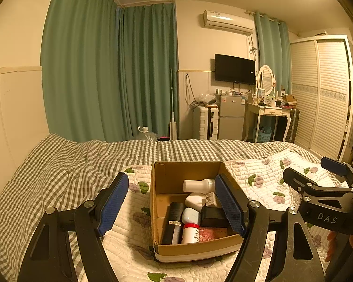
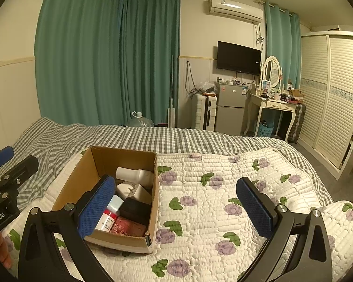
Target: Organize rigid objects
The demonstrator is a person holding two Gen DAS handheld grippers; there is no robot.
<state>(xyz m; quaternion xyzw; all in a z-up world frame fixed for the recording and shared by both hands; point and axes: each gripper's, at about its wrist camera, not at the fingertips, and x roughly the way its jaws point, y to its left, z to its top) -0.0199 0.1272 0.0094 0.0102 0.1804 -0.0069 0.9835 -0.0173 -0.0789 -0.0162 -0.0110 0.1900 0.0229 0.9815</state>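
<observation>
An open cardboard box (image 1: pixel 176 175) stands on the floral quilt (image 1: pixel 258 171) on the bed; it also shows in the right wrist view (image 2: pixel 77 176). Inside lie a white bottle (image 1: pixel 197 185), a white plug adapter (image 1: pixel 195 201), a black tube (image 1: pixel 174 221), a pale blue case (image 1: pixel 190 215), a red-capped white bottle (image 1: pixel 190 232), a black box (image 1: pixel 211 216) and a reddish patterned pack (image 1: pixel 211 232). My left gripper (image 1: pixel 171 208) is open and empty, held just above the box. My right gripper (image 2: pixel 176 208) is open and empty, to the right of the box over the quilt (image 2: pixel 211 188).
A grey checked sheet (image 1: pixel 58 164) covers the bed's far and left side. Beyond the bed are green curtains (image 1: pixel 106 70), a water jug (image 1: pixel 146 134), a suitcase (image 1: pixel 204 122), a small fridge (image 1: pixel 231 117), a dressing table (image 1: pixel 270 110) and a louvred wardrobe (image 1: pixel 322 94).
</observation>
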